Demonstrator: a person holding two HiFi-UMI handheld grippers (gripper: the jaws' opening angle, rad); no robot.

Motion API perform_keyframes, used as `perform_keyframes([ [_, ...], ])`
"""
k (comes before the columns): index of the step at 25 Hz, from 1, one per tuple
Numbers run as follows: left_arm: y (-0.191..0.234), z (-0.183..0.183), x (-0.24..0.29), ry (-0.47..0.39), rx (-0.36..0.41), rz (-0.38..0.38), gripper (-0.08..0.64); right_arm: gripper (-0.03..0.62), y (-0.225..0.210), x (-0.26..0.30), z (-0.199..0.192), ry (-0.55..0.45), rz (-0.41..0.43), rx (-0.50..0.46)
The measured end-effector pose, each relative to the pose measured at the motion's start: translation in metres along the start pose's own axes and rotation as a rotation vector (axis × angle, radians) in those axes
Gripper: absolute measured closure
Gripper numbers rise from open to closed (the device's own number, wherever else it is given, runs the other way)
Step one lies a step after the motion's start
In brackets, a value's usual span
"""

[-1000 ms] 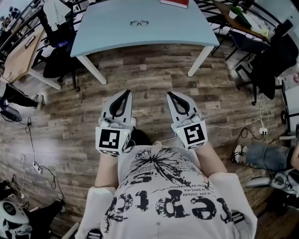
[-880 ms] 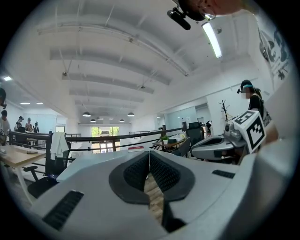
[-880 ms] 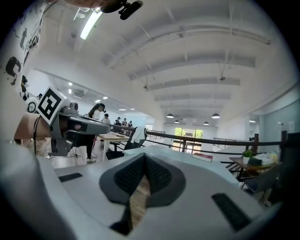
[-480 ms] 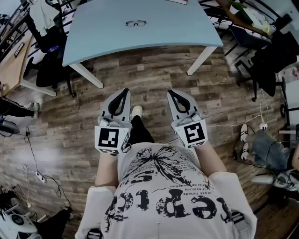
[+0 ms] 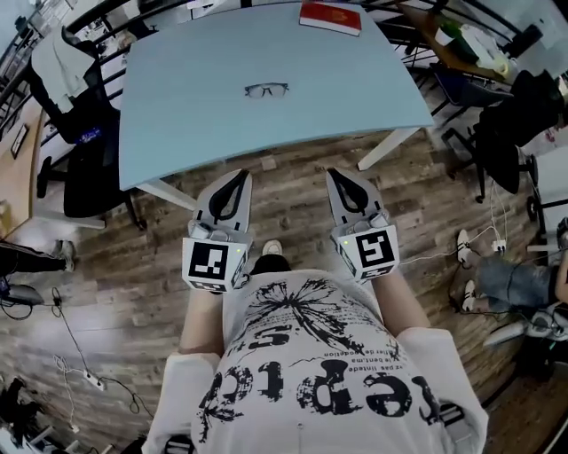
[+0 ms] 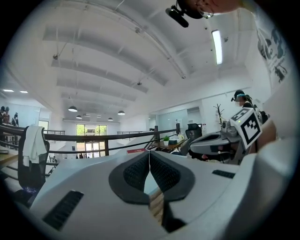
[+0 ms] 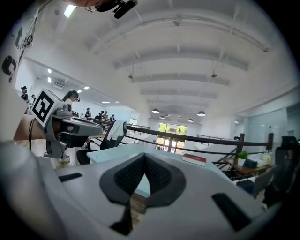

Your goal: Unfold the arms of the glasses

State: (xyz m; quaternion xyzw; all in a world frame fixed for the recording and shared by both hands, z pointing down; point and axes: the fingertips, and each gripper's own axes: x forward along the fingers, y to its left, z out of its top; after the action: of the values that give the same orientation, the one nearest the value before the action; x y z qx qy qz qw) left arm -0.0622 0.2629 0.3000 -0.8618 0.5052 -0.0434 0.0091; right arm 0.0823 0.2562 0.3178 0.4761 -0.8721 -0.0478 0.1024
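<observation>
Glasses [image 5: 266, 90] lie untouched on the bench [image 5: 177, 115] — whether their arms are folded is too small to tell. Left gripper [image 5: 236, 177] and right gripper [image 5: 339, 177] hover by its near edge, jaws pressed together on nothing — reach, grasp and unfolding all remain.

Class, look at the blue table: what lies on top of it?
A pair of glasses near the middle and a red book at the far edge. Nothing covers them.
</observation>
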Motion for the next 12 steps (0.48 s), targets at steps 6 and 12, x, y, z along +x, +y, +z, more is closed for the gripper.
perform_keyframes([
  [6,0.074,0.010,0.049,0.017,0.011,-0.038,0.541,0.582,-0.017,0.084,0.018,0.026,-0.040,0.012],
  [12,0.117,-0.005,0.095,0.061,-0.009,-0.022,0.541,0.581,-0.042,0.150,0.014,0.060,-0.026,0.002],
])
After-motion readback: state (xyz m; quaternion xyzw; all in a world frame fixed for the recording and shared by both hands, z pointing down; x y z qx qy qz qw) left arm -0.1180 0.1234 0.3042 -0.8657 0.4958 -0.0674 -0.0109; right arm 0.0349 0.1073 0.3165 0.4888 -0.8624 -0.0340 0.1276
